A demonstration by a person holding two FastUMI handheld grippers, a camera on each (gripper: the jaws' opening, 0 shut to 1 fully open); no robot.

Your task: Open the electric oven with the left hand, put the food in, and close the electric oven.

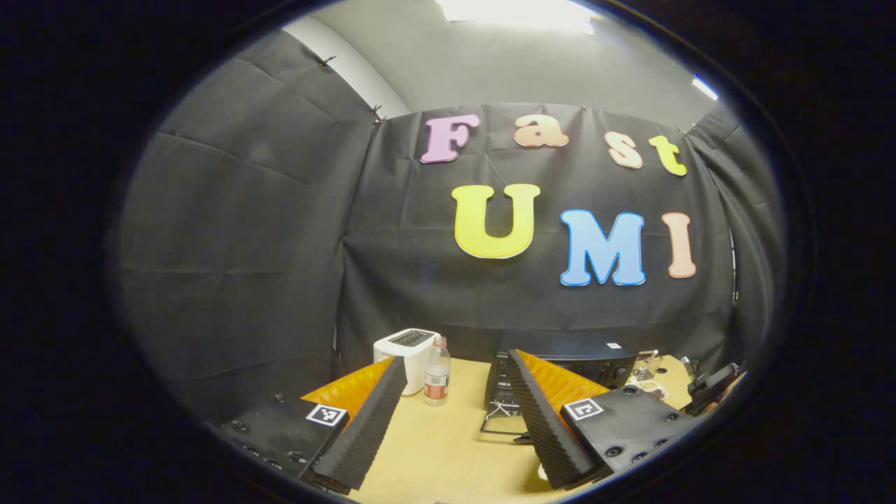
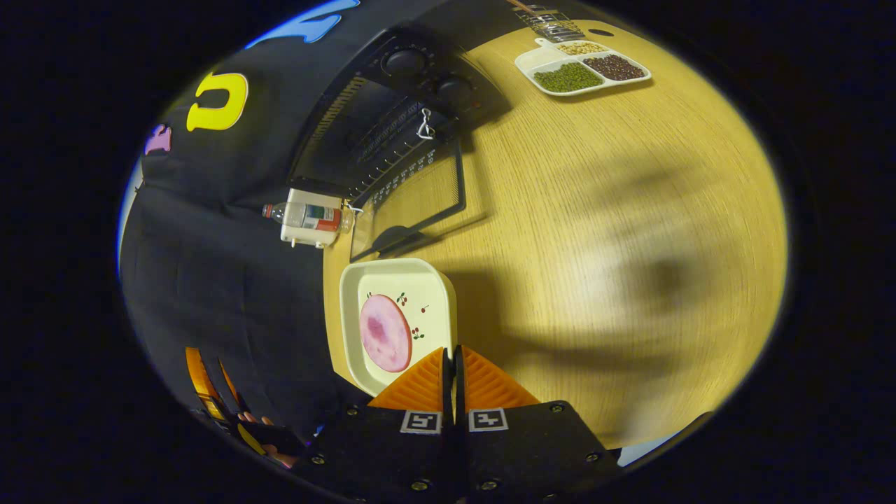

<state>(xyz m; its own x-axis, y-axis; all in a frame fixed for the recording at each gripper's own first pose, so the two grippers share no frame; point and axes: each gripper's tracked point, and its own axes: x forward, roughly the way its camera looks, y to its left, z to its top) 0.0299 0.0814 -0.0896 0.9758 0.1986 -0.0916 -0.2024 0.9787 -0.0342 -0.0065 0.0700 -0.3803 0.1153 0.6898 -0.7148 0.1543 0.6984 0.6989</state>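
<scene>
Two grippers work over a pale wooden table [image 2: 630, 210] walled in by black cloth [image 1: 245, 245] under a grey ceiling. The left gripper [image 1: 458, 413] is spread wide, holding nothing. At its 12 o'clock stand a white toaster [image 1: 406, 350] and a bottle [image 1: 437, 381]; the black oven [image 1: 574, 367], door dropped open, sits toward 1 o'clock. The right gripper [image 2: 451, 371] is clenched on the rim of a cream plate [image 2: 427, 287] carrying a pink ham slice [image 2: 385, 332]. A divided tray [image 2: 581, 66] of beans lies at 1 o'clock.

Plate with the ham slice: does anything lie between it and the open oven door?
No. In the right gripper view, only bare table separates the plate from the oven door.
</scene>
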